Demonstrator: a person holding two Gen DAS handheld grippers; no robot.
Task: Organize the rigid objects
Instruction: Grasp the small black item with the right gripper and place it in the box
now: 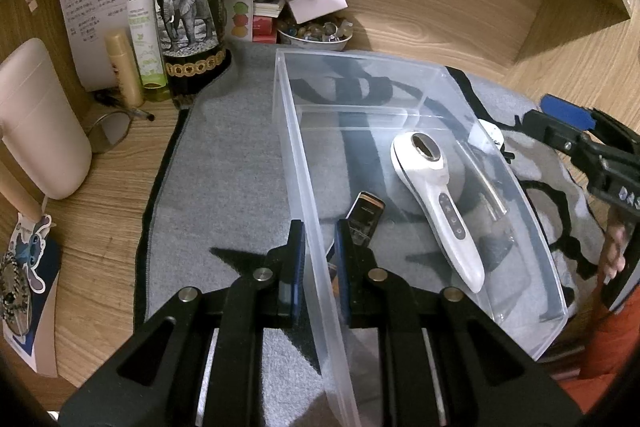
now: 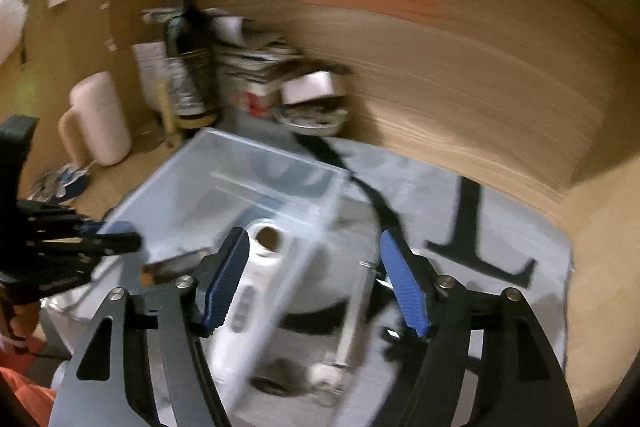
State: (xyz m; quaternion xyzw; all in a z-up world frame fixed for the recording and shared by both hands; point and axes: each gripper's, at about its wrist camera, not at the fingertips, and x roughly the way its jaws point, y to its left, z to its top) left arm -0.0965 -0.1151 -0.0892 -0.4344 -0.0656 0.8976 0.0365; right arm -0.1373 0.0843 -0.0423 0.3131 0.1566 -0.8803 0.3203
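Clear bin (image 1: 400, 75) wall pinched by left claw (image 1: 320, 247); right claw (image 2: 316, 279) spread, empty; white massager (image 1: 436, 203) inside, retreat clear of rim

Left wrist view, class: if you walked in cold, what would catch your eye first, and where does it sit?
The clear plastic bin on the grey mat dominates, its near wall pinched by the left gripper. Inside it lies a white handheld device, beside a small dark phone. At the back left, a tall dark bottle with an elephant label stands out among desk clutter.
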